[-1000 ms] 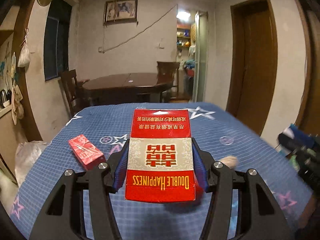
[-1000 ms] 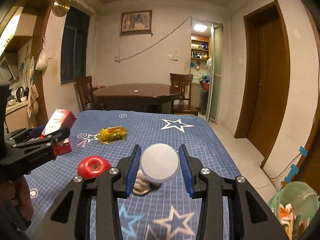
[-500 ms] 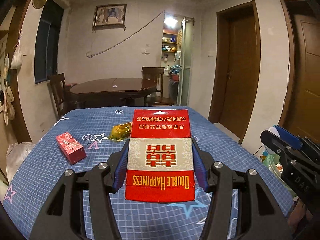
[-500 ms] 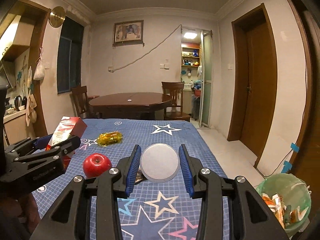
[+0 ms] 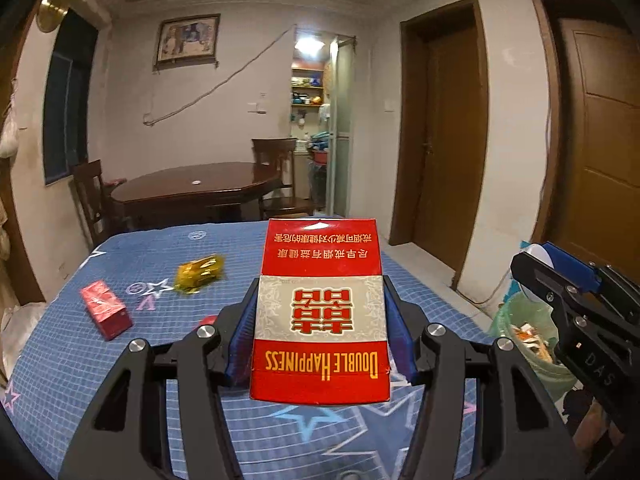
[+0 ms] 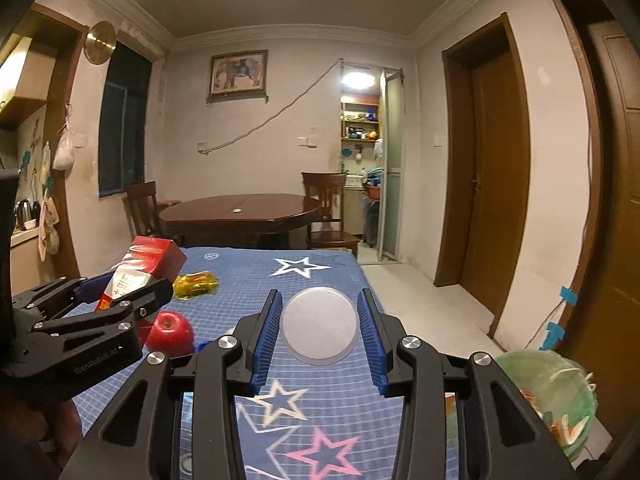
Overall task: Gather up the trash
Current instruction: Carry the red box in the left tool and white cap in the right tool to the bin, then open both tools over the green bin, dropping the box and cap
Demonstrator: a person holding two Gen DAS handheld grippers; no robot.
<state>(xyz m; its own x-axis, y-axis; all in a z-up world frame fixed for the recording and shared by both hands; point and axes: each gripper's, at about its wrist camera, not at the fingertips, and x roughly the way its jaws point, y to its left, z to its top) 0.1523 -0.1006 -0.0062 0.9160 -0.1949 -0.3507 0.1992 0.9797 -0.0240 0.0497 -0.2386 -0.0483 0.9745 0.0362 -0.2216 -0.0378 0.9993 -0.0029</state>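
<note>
- The left gripper clamps a flat red-and-white cigarette carton by its long edges; the glossy card is printed "Double Happiness" in gold, upside down to the camera.
- The right gripper presses its ribbed blue pads on a smooth, round, pale disc-shaped piece of trash, held face-on to the lens.
- Below both, a table wears a blue checked cloth with printed stars.
- On the cloth lie a small red box, a crinkled gold wrapper and a shiny red apple, well apart from one another.
- Off the table's right edge stands a bin lined with a thin green bag, scraps inside.
- Bare pale floor runs between that edge and the brown doors.
</note>
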